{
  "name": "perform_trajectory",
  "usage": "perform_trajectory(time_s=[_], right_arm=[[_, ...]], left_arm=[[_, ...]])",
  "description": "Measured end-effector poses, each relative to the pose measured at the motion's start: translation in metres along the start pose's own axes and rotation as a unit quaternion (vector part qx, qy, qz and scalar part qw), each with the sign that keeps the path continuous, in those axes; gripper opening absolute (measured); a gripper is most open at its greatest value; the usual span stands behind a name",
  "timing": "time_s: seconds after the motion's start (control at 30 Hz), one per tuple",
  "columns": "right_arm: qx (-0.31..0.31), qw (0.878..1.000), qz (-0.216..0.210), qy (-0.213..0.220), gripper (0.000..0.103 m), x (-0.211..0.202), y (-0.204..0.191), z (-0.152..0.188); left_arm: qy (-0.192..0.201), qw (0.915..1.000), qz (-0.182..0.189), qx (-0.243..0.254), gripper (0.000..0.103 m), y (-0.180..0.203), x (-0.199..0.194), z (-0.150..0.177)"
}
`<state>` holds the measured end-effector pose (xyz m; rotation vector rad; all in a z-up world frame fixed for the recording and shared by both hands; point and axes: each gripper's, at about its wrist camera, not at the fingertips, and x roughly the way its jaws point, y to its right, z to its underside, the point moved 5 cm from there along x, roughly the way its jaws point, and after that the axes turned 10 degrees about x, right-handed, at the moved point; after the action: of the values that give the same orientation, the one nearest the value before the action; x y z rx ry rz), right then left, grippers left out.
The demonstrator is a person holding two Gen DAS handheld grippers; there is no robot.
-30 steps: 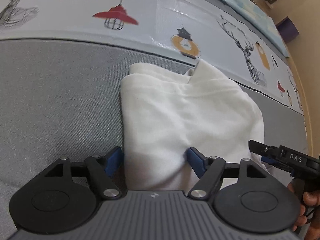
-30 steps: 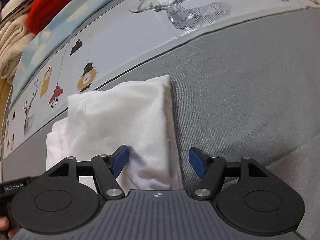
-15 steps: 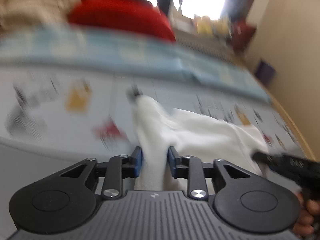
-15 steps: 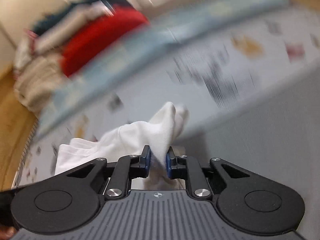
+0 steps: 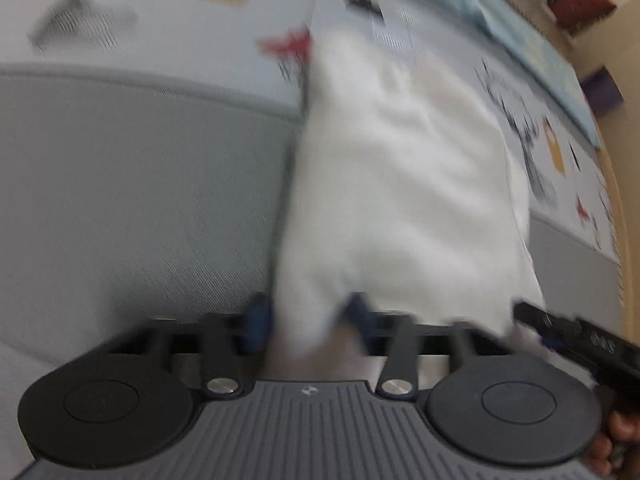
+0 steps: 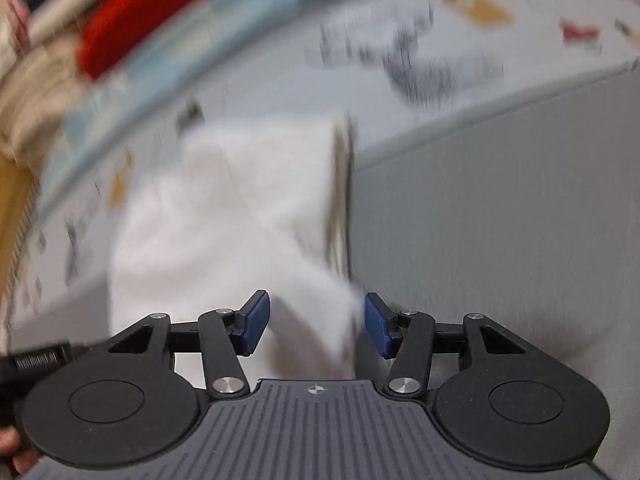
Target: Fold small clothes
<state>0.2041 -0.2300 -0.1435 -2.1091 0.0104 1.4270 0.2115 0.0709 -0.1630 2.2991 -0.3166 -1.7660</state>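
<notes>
My right claw (image 6: pixel 316 326) has just been opening: its blue pads now stand apart with the near corner of the white garment (image 6: pixel 240 216) lying loose between them, touched by neither as far as I can tell. Half a second ago those pads were pinched tight on a raised bunch of that cloth, so on this side I judge the fold has been carried over and let go.

My left claw (image 5: pixel 306 320) has been closing, and its pads sit narrow with a tongue of the garment (image 5: pixel 400 184) between them (the blur is heavy here, but the cloth looks gripped on both sides). So one corner is free and one is, I think, held; the left release is the step I would expect next.

The garment itself lies as a doubled white panel on the grey bed surface (image 5: pixel 140 184), its far edge reaching onto the printed sheet (image 5: pixel 160 12) beyond. Compared with a second ago it is a narrower, thicker stack and has shifted toward that sheet.

To the outer side of the garment the grey surface is bare for each claw, good room to back away. Beyond it, past the printed sheet, are piled red and beige textiles (image 6: pixel 132 20). The two claws are near each other across the garment.
</notes>
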Motion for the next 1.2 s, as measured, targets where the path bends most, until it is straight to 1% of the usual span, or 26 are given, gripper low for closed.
perform_trajectory(time_s=[0.03,0.07,0.1,0.13,0.2,0.23,0.3,0.33,0.4,0.47,0.5,0.53,0.57,0.6,0.63,0.67,0.7,0.77,0.83,0.9,0.93,0.97,1.07,1.1,1.17,1.2], right_arm=[[0.001,1.0,0.004,-0.01,0.05,0.004,0.001,0.004],[0.005,1.0,0.003,-0.006,0.024,0.003,0.002,0.005],[0.006,1.0,-0.004,0.004,0.01,-0.002,0.001,0.003],[0.005,1.0,-0.011,0.013,0.005,-0.007,-0.001,0.001],[-0.006,0.999,-0.008,0.035,0.005,-0.015,-0.002,0.001],[-0.012,0.999,0.004,0.041,0.005,-0.016,-0.001,0.001],[-0.01,0.999,0.014,0.044,0.005,-0.017,0.002,0.001],[-0.008,0.999,0.014,0.042,0.007,-0.016,0.001,-0.002],[-0.016,0.999,0.037,0.031,0.015,-0.013,0.002,0.001],[-0.046,0.995,0.083,-0.013,0.038,0.002,0.005,0.009],[-0.068,0.991,0.113,-0.023,0.041,0.005,0.007,0.017],[-0.084,0.987,0.135,-0.023,0.047,0.006,0.008,0.021],[-0.095,0.984,0.152,-0.017,0.048,0.003,0.009,0.023],[-0.095,0.983,0.155,-0.008,0.048,-0.004,0.01,0.023],[-0.088,0.984,0.153,0.004,0.048,-0.012,0.01,0.022],[-0.08,0.986,0.147,0.025,0.047,-0.026,0.01,0.019],[-0.079,0.985,0.146,0.045,0.047,-0.039,0.009,0.019],[-0.101,0.979,0.142,0.103,0.049,-0.074,0.002,0.018],[-0.132,0.97,0.104,0.173,0.054,-0.118,-0.013,0.024],[-0.153,0.961,0.064,0.221,0.065,-0.154,-0.02,0.039],[-0.163,0.956,0.046,0.239,0.074,-0.17,-0.023,0.049],[-0.174,0.95,0.031,0.257,0.081,-0.184,-0.024,0.064],[-0.186,0.944,0.02,0.274,0.083,-0.197,-0.012,0.104],[-0.185,0.948,0.029,0.258,0.083,-0.194,-0.008,0.115],[-0.186,0.95,0.023,0.249,0.085,-0.2,-0.008,0.129],[-0.19,0.949,0.021,0.251,0.086,-0.202,-0.007,0.135]], left_arm=[[0.005,0.9999,-0.004,0.012,0.025,0.004,-0.001,0.001],[0.013,0.9994,-0.009,0.032,0.02,0.009,-0.004,0.001],[0.018,0.9986,-0.008,0.048,0.019,0.013,-0.007,0.001],[0.019,0.9985,0.002,0.051,0.017,0.015,-0.009,0.004],[0.008,0.9985,0.019,0.051,0.017,0.016,-0.01,0.011],[0.003,0.9979,0.009,0.065,0.017,0.017,-0.01,0.015],[-0.002,0.9935,-0.041,0.106,0.024,0.017,-0.009,0.021],[0.0,0.9898,-0.063,0.128,0.033,0.019,-0.009,0.024],[0.003,0.9836,-0.084,0.16,0.035,0.024,-0.013,0.029],[0.006,0.9776,-0.101,0.185,0.037,0.028,-0.017,0.035],[0.007,0.9739,-0.112,0.197,0.038,0.029,-0.02,0.036],[0.013,0.968,-0.13,0.214,0.041,0.031,-0.025,0.04],[0.023,0.9586,-0.157,0.236,0.042,0.034,-0.031,0.044],[0.033,0.9461,-0.188,0.262,0.042,0.036,-0.04,0.048],[0.047,0.9286,-0.221,0.294,0.044,0.041,-0.05,0.053],[0.064,0.9137,-0.245,0.318,0.053,0.049,-0.059,0.054],[0.091,0.9023,-0.258,0.334,0.06,0.056,-0.075,0.058],[0.164,0.89,-0.256,0.339,0.087,0.069,-0.113,0.069],[0.236,0.8809,-0.25,0.326,0.092,0.08,-0.151,0.085],[0.288,0.8746,-0.25,0.3,0.094,0.091,-0.179,0.104],[0.311,0.8727,-0.246,0.286,0.094,0.098,-0.19,0.116],[0.326,0.8756,-0.23,0.273,0.094,0.103,-0.197,0.128],[0.337,0.8917,-0.2,0.227,0.094,0.112,-0.193,0.162],[0.322,0.904,-0.186,0.211,0.094,0.111,-0.183,0.173],[0.26,0.933,-0.159,0.192,0.094,0.114,-0.164,0.18],[0.246,0.9403,-0.15,0.182,0.094,0.115,-0.16,0.181]])
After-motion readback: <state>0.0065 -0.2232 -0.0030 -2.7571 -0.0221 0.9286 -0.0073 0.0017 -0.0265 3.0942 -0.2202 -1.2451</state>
